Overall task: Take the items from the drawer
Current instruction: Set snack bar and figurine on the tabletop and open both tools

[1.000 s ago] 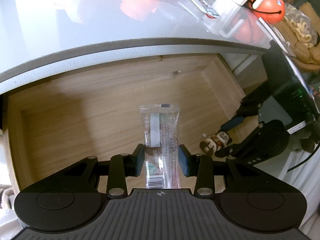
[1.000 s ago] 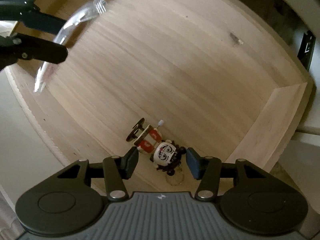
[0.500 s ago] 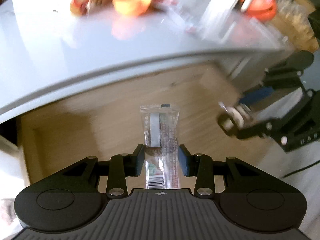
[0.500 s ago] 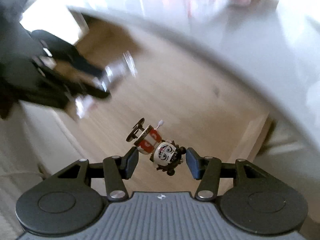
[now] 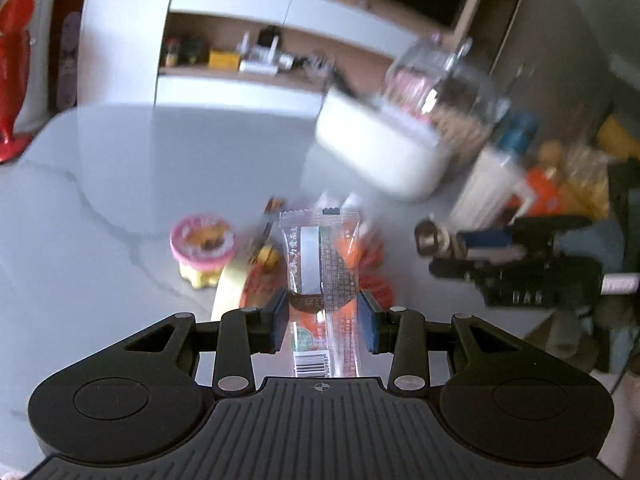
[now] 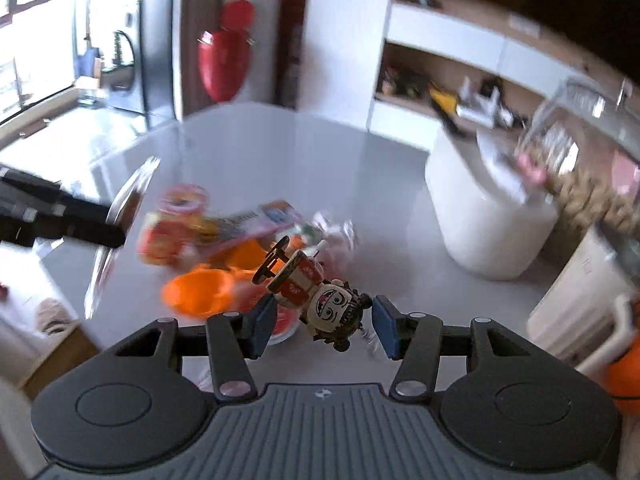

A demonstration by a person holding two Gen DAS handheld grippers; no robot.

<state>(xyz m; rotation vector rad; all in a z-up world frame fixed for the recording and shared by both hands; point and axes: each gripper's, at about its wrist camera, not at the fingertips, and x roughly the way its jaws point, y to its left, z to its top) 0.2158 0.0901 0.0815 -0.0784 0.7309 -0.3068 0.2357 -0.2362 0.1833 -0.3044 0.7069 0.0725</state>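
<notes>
Two items were held clear of the drawer, one per claw, both above the grey tabletop (image 5: 120, 208).

Item 1: packet (image 5: 322, 276), clear wrapper with dark print and a barcode. Clamped between the pads of the left claw (image 5: 323, 322) at its lower half; long axis ran along the claw's pointing line, free end toward 12 o'clock.

Item 2: toy (image 6: 316, 296), a small figure with a painted face. Pinched at the head by the right claw (image 6: 324, 330); body slanted out toward 10 o'clock, a dark wheel-like part at its far end.

Pile: snacks (image 6: 224, 240) already on the tabletop, blurred; orange and pink wrappers, a pink-rimmed cup (image 5: 202, 244). In the left view it lay at 12 o'clock directly beyond the packet, the cup at 11 o'clock. In the right view it lay at 11 o'clock beyond the toy.

Other: white tub (image 6: 492, 216) at 1 o'clock in both views, well apart from the pile.

Judgement: both loads were likely bound for the pile; each claw needed only to go forward and down, then part its pads. Neither hand was clearly nearer.
</notes>
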